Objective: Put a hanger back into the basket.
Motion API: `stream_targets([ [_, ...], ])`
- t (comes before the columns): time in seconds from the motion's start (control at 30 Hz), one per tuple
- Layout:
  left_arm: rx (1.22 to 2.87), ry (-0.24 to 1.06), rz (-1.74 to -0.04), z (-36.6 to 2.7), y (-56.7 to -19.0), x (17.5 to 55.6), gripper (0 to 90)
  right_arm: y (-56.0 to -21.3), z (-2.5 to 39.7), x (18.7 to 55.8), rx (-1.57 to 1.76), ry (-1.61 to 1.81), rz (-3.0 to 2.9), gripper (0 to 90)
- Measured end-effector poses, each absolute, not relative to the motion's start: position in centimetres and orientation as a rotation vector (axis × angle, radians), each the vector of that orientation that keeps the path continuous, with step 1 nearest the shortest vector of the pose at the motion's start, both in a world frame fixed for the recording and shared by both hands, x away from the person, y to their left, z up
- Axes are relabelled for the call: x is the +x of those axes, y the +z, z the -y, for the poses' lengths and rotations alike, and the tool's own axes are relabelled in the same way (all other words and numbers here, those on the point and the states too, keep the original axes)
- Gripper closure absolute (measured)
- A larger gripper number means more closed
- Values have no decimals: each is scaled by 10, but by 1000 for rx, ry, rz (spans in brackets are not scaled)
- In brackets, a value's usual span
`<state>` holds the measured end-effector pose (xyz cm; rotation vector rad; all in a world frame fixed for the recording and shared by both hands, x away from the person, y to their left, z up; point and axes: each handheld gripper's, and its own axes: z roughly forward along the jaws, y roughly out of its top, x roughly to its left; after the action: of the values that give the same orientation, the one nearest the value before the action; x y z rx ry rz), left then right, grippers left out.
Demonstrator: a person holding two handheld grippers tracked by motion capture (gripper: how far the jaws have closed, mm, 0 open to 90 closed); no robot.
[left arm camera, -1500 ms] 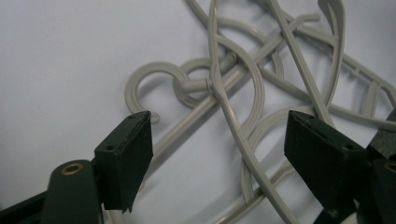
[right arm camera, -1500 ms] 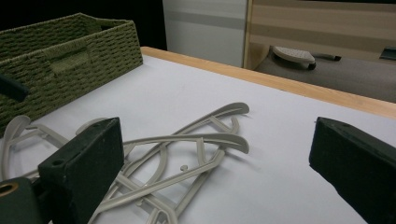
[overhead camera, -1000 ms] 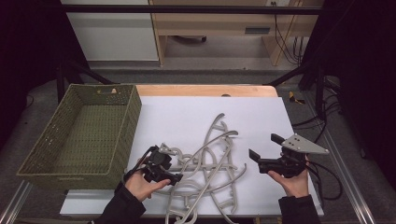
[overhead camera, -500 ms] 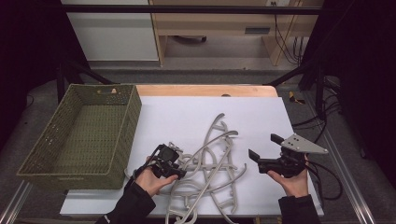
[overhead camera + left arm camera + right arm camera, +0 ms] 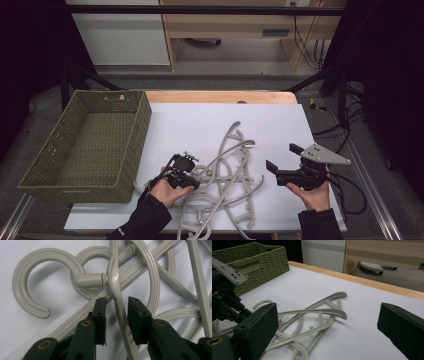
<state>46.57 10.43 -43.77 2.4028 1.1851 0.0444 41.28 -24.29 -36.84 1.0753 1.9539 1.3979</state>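
Grey plastic hangers (image 5: 225, 180) lie in a tangled pile on the white table (image 5: 200, 120) in the high view, between my left tongs (image 5: 192, 181) and my right tongs (image 5: 281, 160), with the green basket (image 5: 80, 145) to the left. In the left gripper view, my left tongs (image 5: 117, 305) stand spread on both sides of one hanger arm (image 5: 117, 297), not yet pinching it. In the right gripper view, my right tongs (image 5: 327, 325) are spread wide above the table, near the hangers (image 5: 317, 315).

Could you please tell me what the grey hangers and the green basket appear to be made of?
The pale grey clothes hangers look like moulded plastic: smooth, slightly glossy, with ribbed arms and a collar where each hook joins. The olive-green rectangular basket looks woven, perhaps from paper cord or synthetic rope; its walls show a coarse, matt braided weave, though the fibre itself is hard to tell.
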Motion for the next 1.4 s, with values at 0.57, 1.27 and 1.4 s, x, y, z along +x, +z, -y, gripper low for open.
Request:
stream_targets([
  [0.57,2351,44,-1280,-104,-435,462,822,-368,243,413,1074,1402,-1953,38],
  [1.27,2242,247,-1136,-124,-382,450,830,-367,246,412,1073,1415,-1943,41],
  [1.4,2223,281,-1112,-127,-371,447,830,-366,246,411,1074,1417,-1939,41],
])
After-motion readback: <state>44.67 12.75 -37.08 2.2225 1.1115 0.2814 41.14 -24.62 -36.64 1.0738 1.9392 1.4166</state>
